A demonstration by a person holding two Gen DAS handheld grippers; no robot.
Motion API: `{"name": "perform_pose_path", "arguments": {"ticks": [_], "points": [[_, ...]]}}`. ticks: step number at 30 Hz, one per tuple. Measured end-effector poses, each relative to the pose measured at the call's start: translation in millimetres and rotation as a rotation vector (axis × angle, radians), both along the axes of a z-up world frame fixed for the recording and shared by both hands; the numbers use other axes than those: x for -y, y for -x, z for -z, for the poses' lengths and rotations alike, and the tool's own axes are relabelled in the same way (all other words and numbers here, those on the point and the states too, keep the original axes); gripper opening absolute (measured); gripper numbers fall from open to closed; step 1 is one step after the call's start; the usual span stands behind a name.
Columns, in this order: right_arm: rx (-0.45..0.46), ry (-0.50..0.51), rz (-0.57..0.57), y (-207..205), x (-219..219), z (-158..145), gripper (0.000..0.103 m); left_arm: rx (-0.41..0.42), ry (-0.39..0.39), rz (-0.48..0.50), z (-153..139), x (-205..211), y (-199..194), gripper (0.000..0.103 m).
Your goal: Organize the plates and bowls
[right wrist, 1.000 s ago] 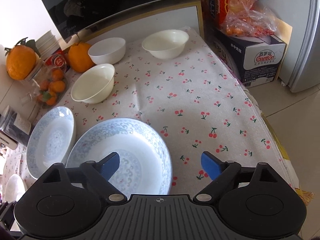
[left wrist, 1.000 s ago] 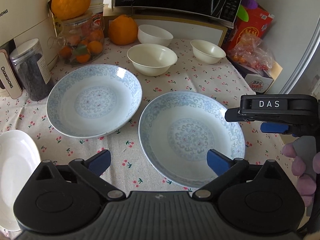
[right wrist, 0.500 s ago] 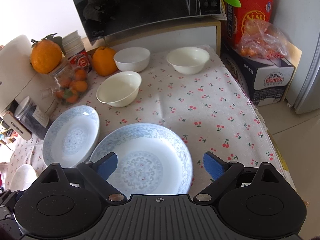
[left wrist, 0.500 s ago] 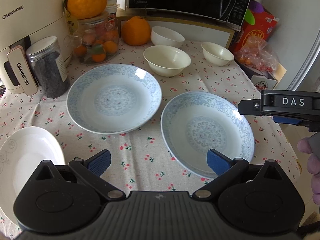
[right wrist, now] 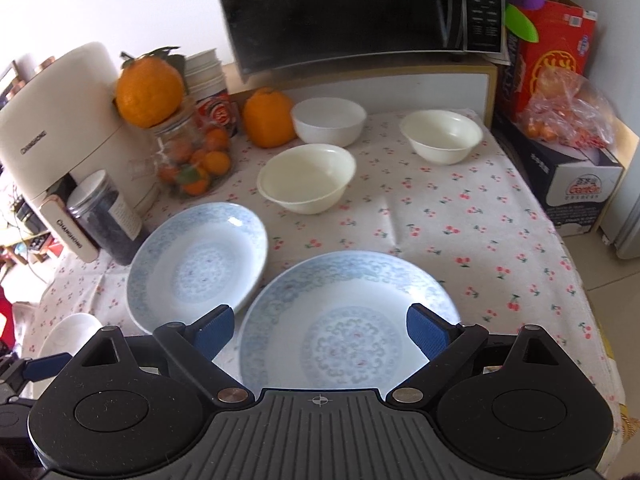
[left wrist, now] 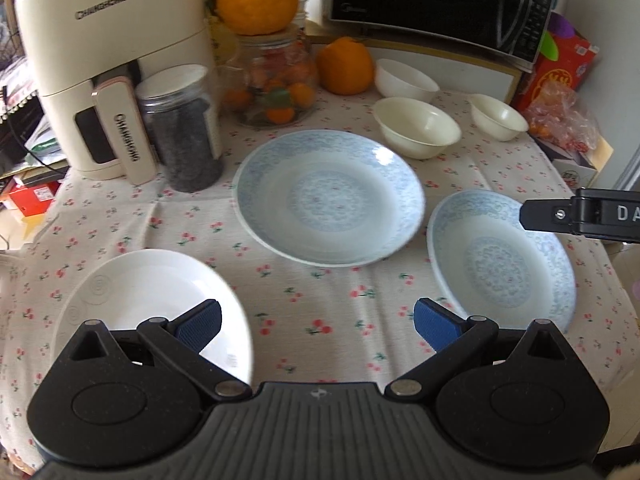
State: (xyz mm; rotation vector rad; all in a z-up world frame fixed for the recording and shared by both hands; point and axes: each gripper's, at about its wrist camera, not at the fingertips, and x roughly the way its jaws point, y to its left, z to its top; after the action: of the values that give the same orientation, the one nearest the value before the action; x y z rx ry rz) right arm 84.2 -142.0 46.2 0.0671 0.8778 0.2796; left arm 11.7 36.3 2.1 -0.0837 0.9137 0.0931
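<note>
Two blue-patterned plates lie on the cherry-print tablecloth: one in the middle point(left wrist: 328, 200) point(right wrist: 196, 260) and one to the right point(left wrist: 504, 260) point(right wrist: 348, 320). A plain white plate point(left wrist: 148, 296) point(right wrist: 68, 336) lies at the near left. Three cream bowls stand behind: a larger one point(left wrist: 416, 126) point(right wrist: 306, 178), a white one point(left wrist: 404, 80) point(right wrist: 328, 120) and one at the right point(left wrist: 498, 116) point(right wrist: 442, 136). My left gripper point(left wrist: 316, 322) is open and empty above the cloth between the white plate and the right plate. My right gripper point(right wrist: 320, 330) is open and empty above the right plate.
A cream air fryer point(left wrist: 112, 72), a dark-filled jar point(left wrist: 184, 132), a jar of small oranges point(left wrist: 276, 80) with a large orange on top, and another orange point(left wrist: 344, 64) stand at the back left. A microwave point(right wrist: 360, 12) is behind. Boxes and bagged fruit point(right wrist: 560, 120) stand at the right.
Both grippers have drawn back and up. The left view has swung left, so the white plate and air fryer show more. Jaws stay open; no dish has moved.
</note>
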Motion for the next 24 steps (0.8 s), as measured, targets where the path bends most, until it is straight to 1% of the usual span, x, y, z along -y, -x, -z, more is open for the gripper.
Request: {"name": "perform_pose_path", "arguments": {"ticks": [5,10,15,19,24], "points": [[0.006,-0.006,-0.05,0,-22,1,0.095,0.013,-0.036,-0.056,1,-24,2,0.103],[0.01,-0.045,-0.071,-13,-37,4,0.096,0.024,-0.039,-0.109,7,-41,-11,0.102],[0.043,-0.072,-0.076,-35,-50,10,0.096,0.045,-0.028,-0.162,13,-51,-29,0.102],[0.028,-0.111,-0.079,-52,-56,17,0.096,0.06,0.008,-0.205,14,-57,-39,0.102],[0.015,-0.138,-0.048,-69,-61,26,0.096,0.069,0.06,-0.25,17,-60,-53,0.102]]}}
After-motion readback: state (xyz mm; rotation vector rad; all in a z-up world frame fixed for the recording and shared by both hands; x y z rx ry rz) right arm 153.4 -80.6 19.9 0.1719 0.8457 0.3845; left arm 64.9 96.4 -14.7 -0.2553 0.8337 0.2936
